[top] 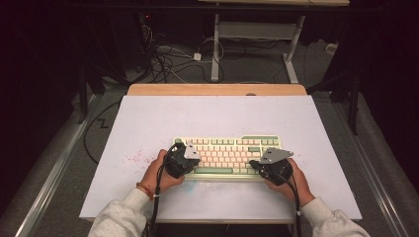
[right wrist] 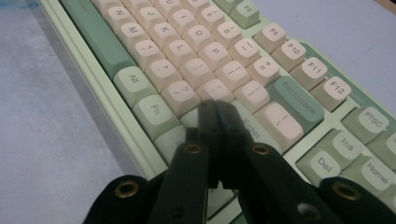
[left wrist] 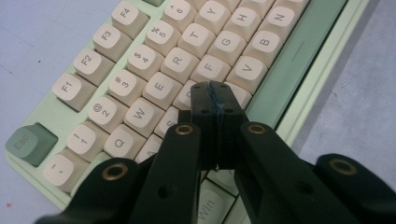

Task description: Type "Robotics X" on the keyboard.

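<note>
A pale green keyboard [top: 228, 157] with cream keys lies flat on the white table [top: 148, 123], near the front edge and a little right of the middle, its long side running across the table. The person's hands come in from below, one at each end of the keyboard. The left tongs [top: 191, 159] sit over the keyboard's left end and the right tongs [top: 253, 163] over its right end, well apart from each other, each topped by a grey three-cornered plate. In the left gripper view the left tongs [left wrist: 215, 89] are pressed together with nothing between them, their tips over the letter keys just in front of D and F, near the long green space bar [left wrist: 289, 65]; whether the tips touch a key cannot be told. An Esc key [left wrist: 29, 142] in darker green sits at the keyboard's corner. In the right gripper view the right tongs [right wrist: 215, 105] are likewise together and hold nothing, their tips above the row with the Enter key [right wrist: 250, 125], beside the Fn key [right wrist: 155, 112] and short of the green Backspace key [right wrist: 295, 99]; contact with the keys is unclear there too. A patch of faint red specks [top: 132, 158] marks the table left of the keyboard.
</note>
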`<act>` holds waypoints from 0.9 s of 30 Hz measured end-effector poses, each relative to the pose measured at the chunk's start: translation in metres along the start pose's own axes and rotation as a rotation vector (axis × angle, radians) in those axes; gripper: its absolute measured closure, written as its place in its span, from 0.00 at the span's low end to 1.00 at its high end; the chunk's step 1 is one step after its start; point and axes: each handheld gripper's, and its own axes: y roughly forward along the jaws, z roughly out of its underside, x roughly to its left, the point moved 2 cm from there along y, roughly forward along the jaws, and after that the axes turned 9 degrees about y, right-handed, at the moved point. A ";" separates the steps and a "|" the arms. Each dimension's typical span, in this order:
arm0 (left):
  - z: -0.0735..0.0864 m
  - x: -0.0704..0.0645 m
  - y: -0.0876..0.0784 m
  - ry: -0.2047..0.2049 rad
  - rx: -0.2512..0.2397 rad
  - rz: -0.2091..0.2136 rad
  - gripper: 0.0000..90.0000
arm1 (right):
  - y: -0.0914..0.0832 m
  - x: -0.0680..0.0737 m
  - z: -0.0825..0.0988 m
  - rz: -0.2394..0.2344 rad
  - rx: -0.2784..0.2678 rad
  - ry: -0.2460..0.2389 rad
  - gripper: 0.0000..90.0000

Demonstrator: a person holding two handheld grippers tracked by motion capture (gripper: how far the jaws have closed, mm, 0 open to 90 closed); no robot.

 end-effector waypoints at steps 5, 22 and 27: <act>-0.001 0.002 -0.004 -0.009 -0.019 -0.017 0.96 | 0.000 0.000 0.000 -0.003 0.000 0.001 1.00; -0.001 0.001 -0.011 0.003 -0.044 -0.045 0.89 | -0.002 0.001 -0.001 0.003 -0.003 -0.014 1.00; -0.001 0.001 -0.015 0.013 -0.067 -0.071 0.84 | -0.010 0.001 -0.006 -0.004 -0.050 -0.014 1.00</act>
